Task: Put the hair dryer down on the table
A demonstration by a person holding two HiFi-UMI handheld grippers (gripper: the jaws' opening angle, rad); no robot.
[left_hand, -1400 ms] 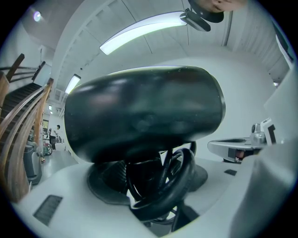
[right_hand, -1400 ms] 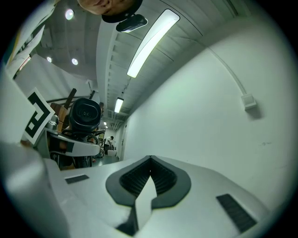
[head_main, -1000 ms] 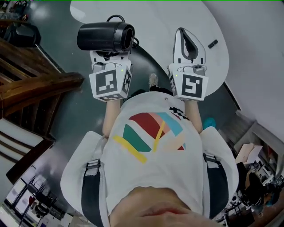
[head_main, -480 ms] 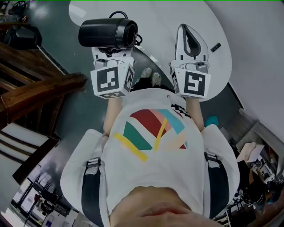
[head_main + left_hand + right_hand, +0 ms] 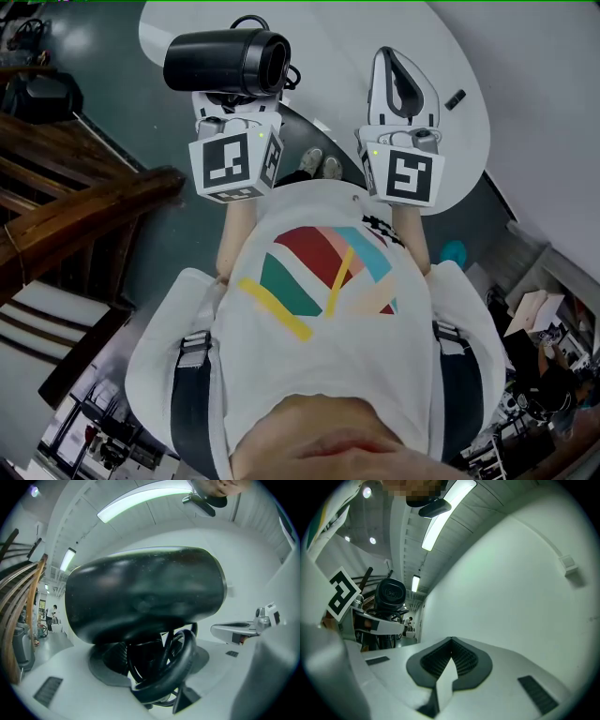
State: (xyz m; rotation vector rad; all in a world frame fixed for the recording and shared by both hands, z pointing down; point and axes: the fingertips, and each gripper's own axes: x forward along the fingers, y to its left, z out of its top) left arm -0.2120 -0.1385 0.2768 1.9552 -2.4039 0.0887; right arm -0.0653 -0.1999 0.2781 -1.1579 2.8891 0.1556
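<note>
The black hair dryer lies crosswise on top of my left gripper, which is shut on its handle; the dryer hangs in the air over the near left rim of the white table. In the left gripper view the dryer's barrel fills the middle, with its coiled black cord bunched between the jaws. My right gripper is level over the table to the right, shut with nothing in it. In the right gripper view its pads meet at the tip, and the dryer shows at the left.
A small dark block lies on the table beyond the right gripper. A wooden stair rail runs along the left side. Below are dark floor, the person's shoes and a teal object.
Both grippers have moved a little farther out over the white table, the dryer going along in the left one. Neither grip has changed.
</note>
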